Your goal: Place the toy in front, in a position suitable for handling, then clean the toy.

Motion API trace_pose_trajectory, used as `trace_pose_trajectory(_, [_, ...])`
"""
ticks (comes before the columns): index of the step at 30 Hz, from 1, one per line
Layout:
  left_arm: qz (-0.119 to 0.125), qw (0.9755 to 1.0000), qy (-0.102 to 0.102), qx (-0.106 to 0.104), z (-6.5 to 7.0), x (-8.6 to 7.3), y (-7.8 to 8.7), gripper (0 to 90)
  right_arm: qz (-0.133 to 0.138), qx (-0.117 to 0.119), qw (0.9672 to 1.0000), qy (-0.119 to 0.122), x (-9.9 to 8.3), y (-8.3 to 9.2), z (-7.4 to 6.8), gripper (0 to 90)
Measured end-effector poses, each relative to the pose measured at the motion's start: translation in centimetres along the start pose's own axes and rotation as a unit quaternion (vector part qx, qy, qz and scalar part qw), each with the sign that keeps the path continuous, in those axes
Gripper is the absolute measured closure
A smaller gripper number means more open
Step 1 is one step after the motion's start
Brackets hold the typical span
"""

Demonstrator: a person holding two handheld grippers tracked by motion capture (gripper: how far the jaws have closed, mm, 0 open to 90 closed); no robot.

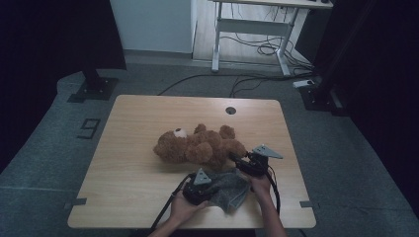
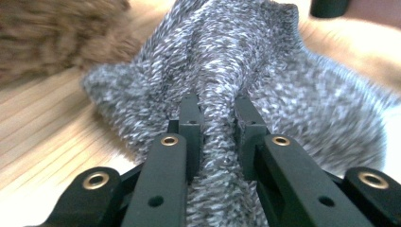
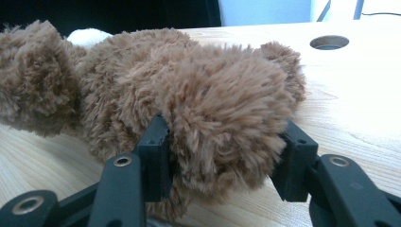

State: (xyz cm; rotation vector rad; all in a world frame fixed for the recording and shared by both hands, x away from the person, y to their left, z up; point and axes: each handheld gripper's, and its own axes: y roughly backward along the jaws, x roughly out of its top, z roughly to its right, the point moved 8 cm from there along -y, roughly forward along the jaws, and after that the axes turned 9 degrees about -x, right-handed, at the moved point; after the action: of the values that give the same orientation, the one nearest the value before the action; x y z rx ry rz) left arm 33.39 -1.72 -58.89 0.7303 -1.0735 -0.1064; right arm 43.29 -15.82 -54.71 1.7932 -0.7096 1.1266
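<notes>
The left gripper [image 1: 210, 180] is clenched on a bunched fold of the grey knitted cloth [image 2: 283, 94], which lies crumpled at the near edge of the wooden table [image 1: 128, 143], just in front of the teddy bear [image 1: 197, 145]. That pinch takes only a thin ridge, so a pull could probably slip the knit free or drag the whole cloth instead of spreading it. The right gripper [image 3: 222, 161] grasps a plush leg of the bear; soft pile may squeeze out, and tugging could roll the toy. The tabletop has a round cable hole [image 1: 230, 110]. Beyond it are grey floor, loose cables [image 1: 257, 49] and a desk frame [image 1: 252, 24].
</notes>
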Motion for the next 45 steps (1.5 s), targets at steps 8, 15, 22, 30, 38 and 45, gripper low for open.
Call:
trace_pose_trajectory(8, [0.045, 0.9979, 0.024, -0.039, -0.9, 0.0, 4.5, 77.4, -0.001, 0.000, 1.0000, 0.000, -0.1, 0.0, 0.0, 48.8])
trace_pose_trajectory(15, [0.070, 0.9961, 0.037, -0.038, -1.7, -0.8, 7.2, 77.4, -0.005, -0.001, 1.0000, -0.003, -0.3, 0.0, 0.0, 48.8])
trace_pose_trajectory(22, [0.081, 0.9955, 0.036, -0.032, -1.8, -1.4, 8.9, 77.4, -0.008, -0.001, 1.0000, -0.001, -0.4, -0.1, -0.1, 48.8])
trace_pose_trajectory(30, [0.099, 0.9935, 0.048, -0.030, -2.9, -1.8, 11.5, 77.2, -0.007, 0.001, 1.0000, -0.004, -0.6, -0.1, -0.1, 48.8])
trace_pose_trajectory(38, [0.121, 0.9912, 0.047, -0.030, -2.9, -1.1, 12.9, 77.1, -0.008, 0.001, 1.0000, -0.005, -0.7, -0.1, -0.1, 48.7])
trace_pose_trajectory(45, [0.135, 0.9893, 0.044, -0.031, -2.7, -0.2, 13.5, 77.2, -0.009, 0.001, 0.9999, -0.004, -0.8, -0.1, 0.0, 48.7])
